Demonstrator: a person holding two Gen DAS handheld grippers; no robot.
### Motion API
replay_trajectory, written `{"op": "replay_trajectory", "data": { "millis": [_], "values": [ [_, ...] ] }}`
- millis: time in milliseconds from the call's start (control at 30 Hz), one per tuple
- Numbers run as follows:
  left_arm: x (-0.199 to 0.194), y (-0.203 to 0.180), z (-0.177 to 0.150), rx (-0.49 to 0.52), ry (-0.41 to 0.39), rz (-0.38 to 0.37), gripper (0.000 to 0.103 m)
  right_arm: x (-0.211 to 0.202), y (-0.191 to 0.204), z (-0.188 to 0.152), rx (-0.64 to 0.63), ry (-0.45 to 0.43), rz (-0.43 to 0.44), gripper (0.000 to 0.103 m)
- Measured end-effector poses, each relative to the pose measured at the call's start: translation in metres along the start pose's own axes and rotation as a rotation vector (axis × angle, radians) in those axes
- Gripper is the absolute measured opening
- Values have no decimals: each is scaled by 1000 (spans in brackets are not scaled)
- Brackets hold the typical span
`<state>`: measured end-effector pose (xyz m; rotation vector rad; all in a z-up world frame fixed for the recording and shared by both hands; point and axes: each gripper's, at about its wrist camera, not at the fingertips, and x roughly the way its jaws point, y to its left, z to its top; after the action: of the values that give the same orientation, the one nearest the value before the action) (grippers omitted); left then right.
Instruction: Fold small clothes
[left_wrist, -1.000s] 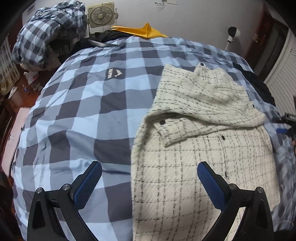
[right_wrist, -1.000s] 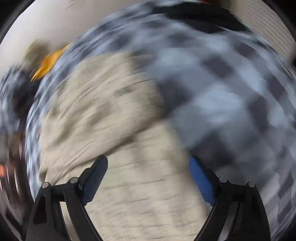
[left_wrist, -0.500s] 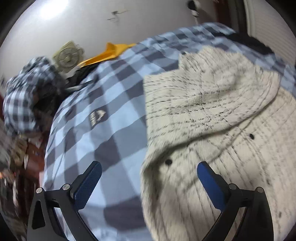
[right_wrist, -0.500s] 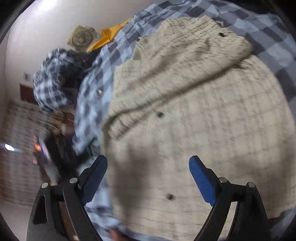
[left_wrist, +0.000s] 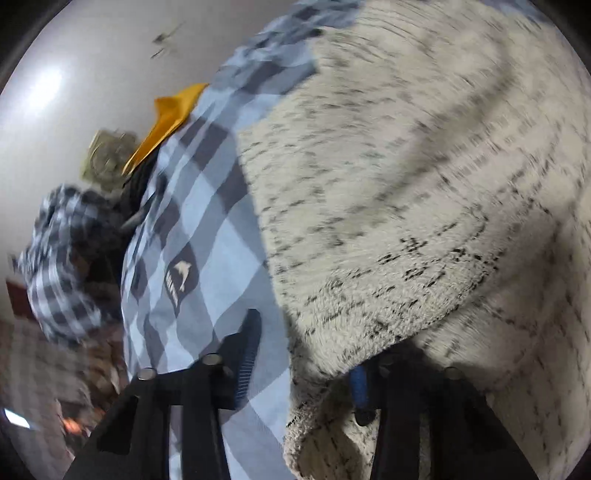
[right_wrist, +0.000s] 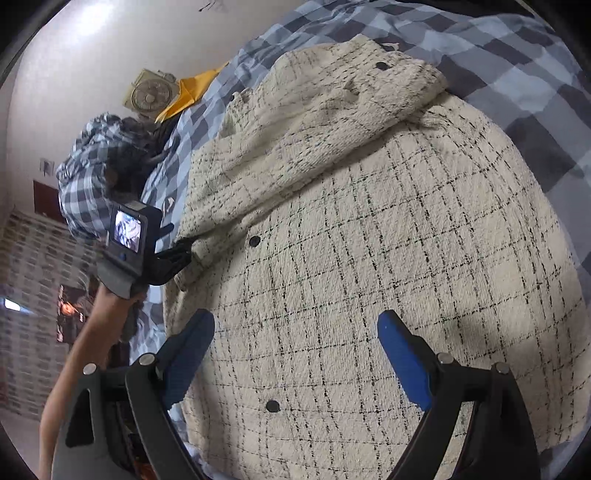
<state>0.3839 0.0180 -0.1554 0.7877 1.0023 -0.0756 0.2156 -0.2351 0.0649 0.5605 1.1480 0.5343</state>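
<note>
**Left tongs closing on the folded sleeve's edge**

Nearest, my right gripper hangs with jaws wide and empty over the lower front of the cream checked jacket, which lies on the blue checked quilt. My left gripper has just been closing, with the jacket's thick edge between its jaws; whether the pads already pinch I cannot tell. The cloth looks soft, bulky and fairly heavy, not slippery, so I judge a hem or cuff the best hold. Farther off, the quilt bears a dark patch with a dolphin figure; its lettering is unreadable.
</note>
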Motion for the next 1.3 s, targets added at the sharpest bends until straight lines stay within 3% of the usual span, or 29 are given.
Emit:
{"op": "replay_trajectory", "data": {
  "millis": [133, 233, 367, 467, 533, 667, 767, 867, 933, 967, 1033, 1067, 1133, 1300],
  "values": [
    [-2, 33, -15, -223, 7, -43, 27, -5, -7, -3, 13, -11, -3, 88],
    [-2, 56, -38, -414, 35, -160, 27, -6, -13, -2, 41, -11, -1, 88],
    [-5, 72, -58, -524, 53, -201, 27, -9, -21, -1, 75, -18, -6, 88],
    [-16, 91, -66, -633, 6, -300, 27, -8, -25, -1, 95, -7, 1, 88],
    [-25, 96, -61, -653, -26, -325, 25, -7, -29, -3, 115, 1, 15, 88],
    [-29, 99, -51, -684, -47, -357, 13, -7, -34, -2, 144, 20, 44, 88],
    [-8, 108, -64, -828, 26, -409, 14, -9, -35, -2, 146, 26, 62, 88],
    [3, 98, -73, -812, 90, -417, 15, -13, -35, -1, 149, 33, 68, 88],
    [-4, 97, -80, -796, 90, -407, 17, -16, -40, 0, 165, 34, 65, 88],
    [-11, 99, -84, -797, 93, -402, 22, -18, -42, 1, 173, 34, 62, 88],
    [-30, 103, -91, -792, 100, -370, 60, -21, -46, 3, 188, 28, 56, 88],
    [-45, 105, -95, -788, 81, -351, 100, -24, -49, 4, 196, 22, 53, 88],
    [-82, 103, -100, -767, 14, -334, 103, -28, -51, 5, 201, 10, 58, 88],
    [-172, 68, -112, -693, -93, -390, 103, -41, -54, 10, 195, -31, 36, 88]
  ]
}}
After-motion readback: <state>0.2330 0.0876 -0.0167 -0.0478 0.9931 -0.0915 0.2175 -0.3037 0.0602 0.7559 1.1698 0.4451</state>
